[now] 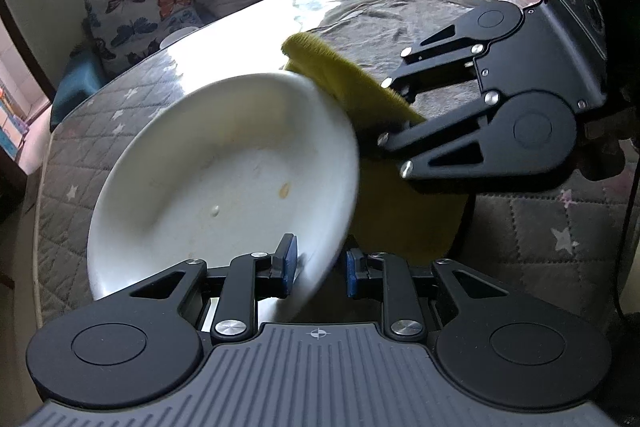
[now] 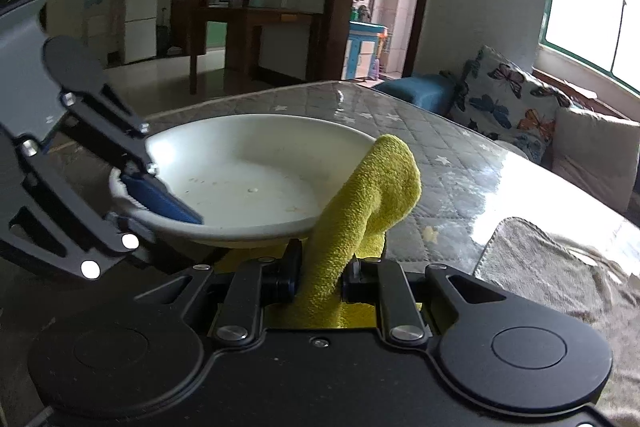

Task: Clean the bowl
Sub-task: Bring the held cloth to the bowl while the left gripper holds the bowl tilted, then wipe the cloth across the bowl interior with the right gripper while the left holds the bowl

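My left gripper clamps the white bowl by its near rim, tilted above the table. My right gripper pinches the yellow cloth, draped against the bowl's right rim, outside the dirty hollow.

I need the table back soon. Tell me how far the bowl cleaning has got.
Done: the left gripper holds the white bowl by its rim, lifted and tilted, and the right gripper has the yellow cloth clamped. In hand: the cloth is at the bowl's edge. Left: the wiping itself, since food specks remain inside the bowl.
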{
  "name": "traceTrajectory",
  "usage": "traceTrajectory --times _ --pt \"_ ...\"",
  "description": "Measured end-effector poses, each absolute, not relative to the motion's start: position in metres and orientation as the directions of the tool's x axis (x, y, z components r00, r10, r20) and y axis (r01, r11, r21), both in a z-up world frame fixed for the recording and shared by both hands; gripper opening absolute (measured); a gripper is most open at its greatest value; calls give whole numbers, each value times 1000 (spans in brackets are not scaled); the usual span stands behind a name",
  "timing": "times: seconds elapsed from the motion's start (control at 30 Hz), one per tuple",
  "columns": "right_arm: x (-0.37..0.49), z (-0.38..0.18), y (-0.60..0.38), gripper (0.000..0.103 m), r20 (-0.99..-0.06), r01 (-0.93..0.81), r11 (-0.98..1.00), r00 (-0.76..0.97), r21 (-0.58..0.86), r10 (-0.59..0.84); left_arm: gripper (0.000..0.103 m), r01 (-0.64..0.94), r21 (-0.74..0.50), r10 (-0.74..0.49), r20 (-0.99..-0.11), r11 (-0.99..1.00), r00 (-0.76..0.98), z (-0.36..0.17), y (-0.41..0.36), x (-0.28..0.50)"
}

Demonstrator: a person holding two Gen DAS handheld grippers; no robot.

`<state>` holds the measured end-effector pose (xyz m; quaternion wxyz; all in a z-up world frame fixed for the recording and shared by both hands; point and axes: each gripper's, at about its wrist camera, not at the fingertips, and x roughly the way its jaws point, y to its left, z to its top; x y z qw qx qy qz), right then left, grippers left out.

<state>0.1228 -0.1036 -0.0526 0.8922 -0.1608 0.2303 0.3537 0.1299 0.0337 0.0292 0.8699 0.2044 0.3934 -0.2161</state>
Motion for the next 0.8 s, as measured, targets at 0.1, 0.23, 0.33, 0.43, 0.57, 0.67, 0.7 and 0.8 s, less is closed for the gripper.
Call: traceTrajectory --times 0.1,0.23,0.33,0.43,0.57,0.67,0.7,0.8 --pt "116 -52 -102 20 -519 -719 682 637 -134 569 25 546 202 -213 -769 813 602 31 30 129" --pt "107 -50 -99 20 -513 -739 657 625 -147 589 25 560 218 -215 -767 799 605 31 27 128" --pt "100 -49 -99 20 -509 -753 640 615 -153 602 24 573 237 -215 -762 784 610 31 26 126" --pt "97 -48 -99 20 -512 -760 630 609 -158 606 18 572 246 -209 -762 782 613 30 26 124" --pt "97 -47 -99 20 -511 -758 633 610 -155 606 16 562 232 -214 -759 794 615 32 31 121" --pt "99 -45 -98 20 -506 -753 639 617 -157 603 16 560 232 -214 -757 795 618 33 32 120" --pt "100 -44 -97 20 -505 -750 642 619 -156 601 16 559 231 -215 -756 797 618 33 33 119" --pt "106 -44 -98 20 -503 -744 651 625 -153 597 16 560 229 -217 -755 796 618 33 34 117"
